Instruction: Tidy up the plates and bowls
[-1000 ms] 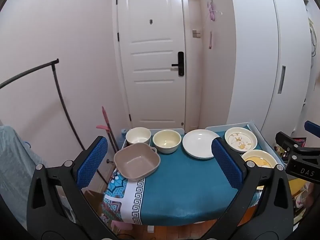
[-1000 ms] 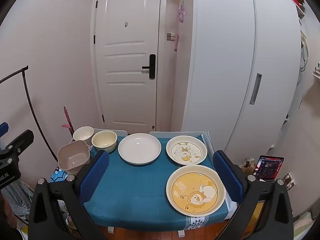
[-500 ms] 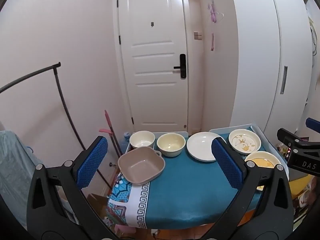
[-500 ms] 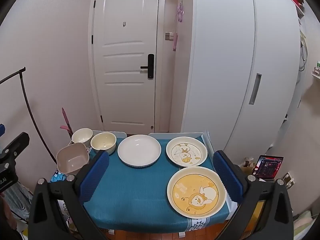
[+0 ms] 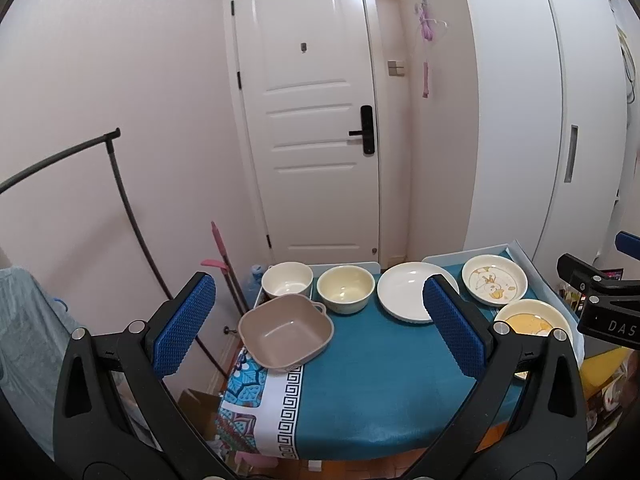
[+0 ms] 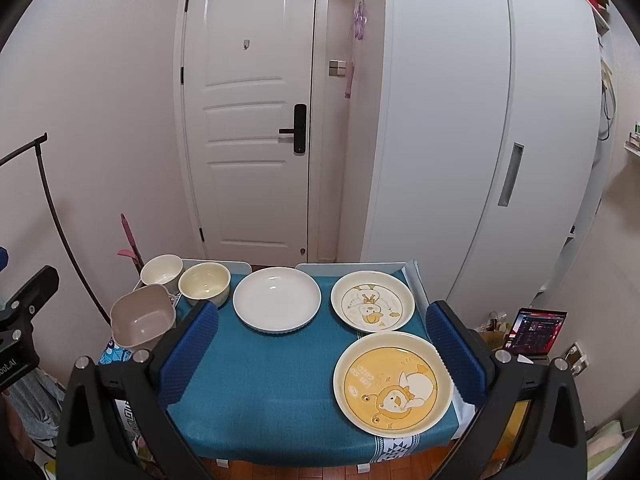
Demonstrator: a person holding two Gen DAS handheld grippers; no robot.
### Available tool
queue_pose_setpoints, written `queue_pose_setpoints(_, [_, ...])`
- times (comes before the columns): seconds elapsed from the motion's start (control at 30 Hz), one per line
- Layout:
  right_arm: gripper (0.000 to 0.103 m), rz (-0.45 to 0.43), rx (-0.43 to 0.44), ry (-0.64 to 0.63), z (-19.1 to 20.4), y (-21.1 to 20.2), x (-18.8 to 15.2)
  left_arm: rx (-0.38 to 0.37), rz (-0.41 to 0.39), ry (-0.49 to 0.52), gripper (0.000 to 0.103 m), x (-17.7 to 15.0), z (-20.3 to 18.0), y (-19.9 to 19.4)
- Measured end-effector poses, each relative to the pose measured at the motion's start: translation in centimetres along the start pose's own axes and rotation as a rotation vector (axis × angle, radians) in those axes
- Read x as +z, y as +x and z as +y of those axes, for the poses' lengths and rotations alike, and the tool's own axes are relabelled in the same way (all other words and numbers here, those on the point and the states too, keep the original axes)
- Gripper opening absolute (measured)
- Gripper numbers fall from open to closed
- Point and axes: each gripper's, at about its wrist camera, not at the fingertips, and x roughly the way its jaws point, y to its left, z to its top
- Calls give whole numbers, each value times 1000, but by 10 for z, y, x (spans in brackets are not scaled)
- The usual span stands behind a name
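both grippers spread wide, nothing between the pads, both held short of the worktop. left gripper (image 5: 320,324) frames the lower half of its view, right gripper (image 6: 322,354) does the same in the right wrist view.

worktop (image 6: 260,380) has a teal cloth, sits lower centre in both views. on it, right wrist view:
- white bowl (image 6: 161,270) far left at the back edge
- cream bowl (image 6: 204,283) just beside it, to its right
- tan square bowl (image 6: 142,321) lower left, near the worktop's left edge, in front of the white bowl
- plain white plate (image 6: 277,299) centre back
- duck-print plate (image 6: 372,301) right of it, back right
- yellow bear plate (image 6: 393,385) lower right, in front of the duck-print plate, rims close; can't tell if they touch

left wrist view, same layout: tan square bowl (image 5: 286,332) centre, white bowl (image 5: 287,279) and cream bowl (image 5: 345,289) behind it, plain white plate (image 5: 408,292) partly behind the right pad, duck-print plate (image 5: 494,280) at right, yellow bear plate (image 5: 534,322) mostly hidden by the gripper frame.

all dishes separate, none stacked. white door (image 6: 248,120) behind the worktop, white cabinet (image 6: 480,120) upper right, black curved rail (image 5: 60,160) at left.
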Motion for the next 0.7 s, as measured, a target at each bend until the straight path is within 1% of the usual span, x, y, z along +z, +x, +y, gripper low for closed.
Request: queue_pose_setpoints(0.7, [103,1,3,2,-1,2,0,0,-1,10,103,0,-3,0])
